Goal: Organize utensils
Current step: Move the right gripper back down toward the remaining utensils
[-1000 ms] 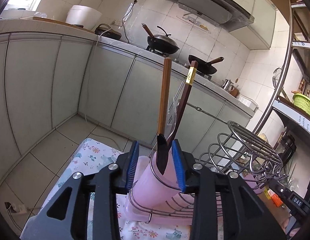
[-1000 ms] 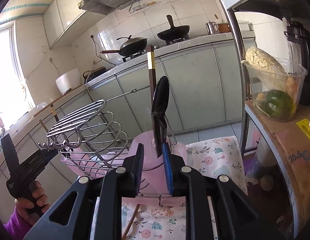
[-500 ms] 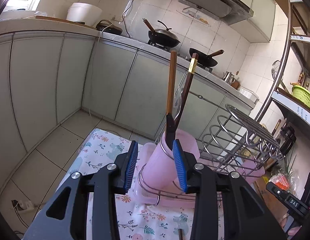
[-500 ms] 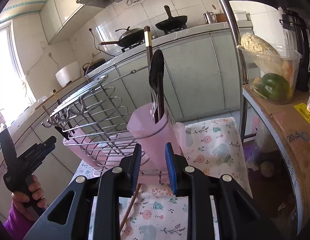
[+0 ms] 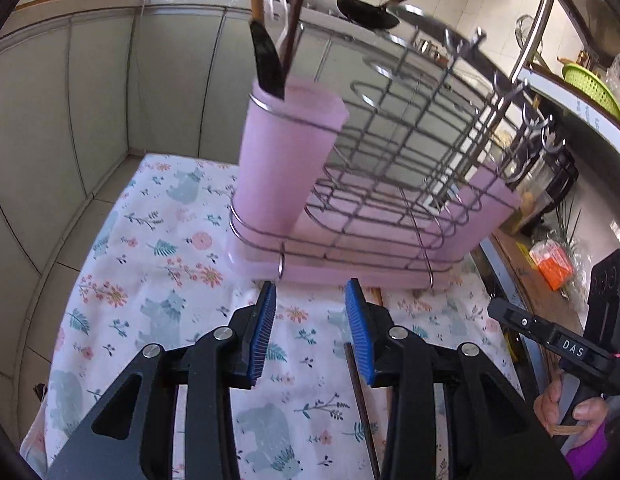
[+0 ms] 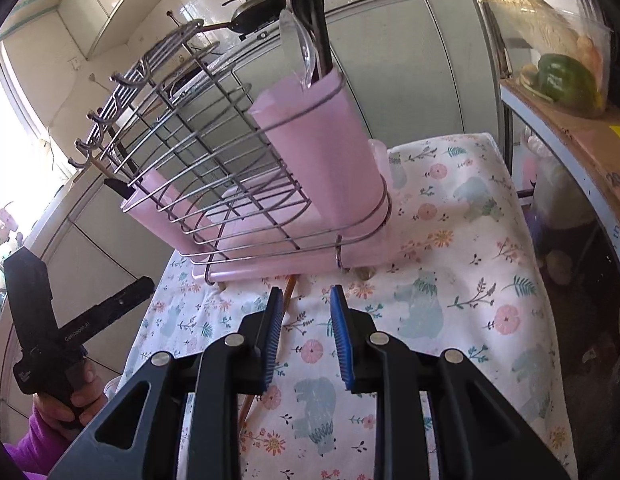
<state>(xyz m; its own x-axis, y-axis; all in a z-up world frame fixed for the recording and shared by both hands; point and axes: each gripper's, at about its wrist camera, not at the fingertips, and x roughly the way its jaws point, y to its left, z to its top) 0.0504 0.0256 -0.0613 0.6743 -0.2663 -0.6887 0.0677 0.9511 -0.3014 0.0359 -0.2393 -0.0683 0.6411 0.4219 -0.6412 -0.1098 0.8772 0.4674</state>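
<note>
1. At 9 o'clock of my left view lies bare floral cloth (image 5: 150,248); nothing there to collect.
2. My left gripper (image 5: 310,332) is roughly half open and holds nothing, angled down at the cloth just short of the rack (image 5: 389,200).
3. A chopstick (image 5: 361,404) lies on the cloth at 5 o'clock of that gripper, beside its right finger. I judge this the next pickup.
4. The pink cup (image 5: 286,160), at 12 o'clock in the rack's near end, already holds several upright utensils (image 5: 270,60).
5. My right gripper (image 6: 304,332) is parted a little less, also empty; a second chopstick (image 6: 288,292) runs past its left finger at 11 o'clock.
6. Next move, as I judge it: lower, straddle a chopstick, pinch, then lift to the cup.
</note>
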